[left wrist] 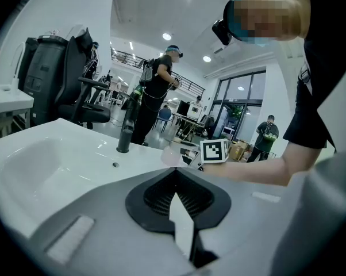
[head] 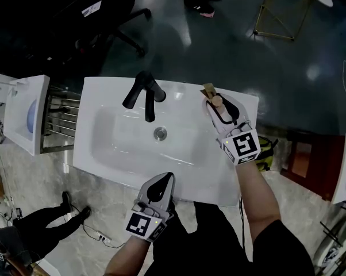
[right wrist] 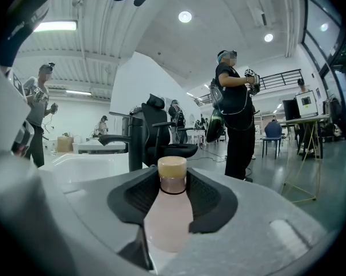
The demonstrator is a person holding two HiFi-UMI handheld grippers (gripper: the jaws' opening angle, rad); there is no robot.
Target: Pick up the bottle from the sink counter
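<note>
Right gripper (head: 218,102) is closed on the pale bottle (right wrist: 168,211), on the sink counter (head: 104,96) right of the faucet (head: 145,94); light, rigid, smooth plastic is judged likely, best held mid-body.

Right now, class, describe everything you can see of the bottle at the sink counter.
The bottle is small, with a pale pink, translucent-looking body, a narrow neck ringed by a dark band and a tan round cap. It stands upright at the sink counter's far right corner, its body between the right gripper's jaws, which appear closed on it.
</note>
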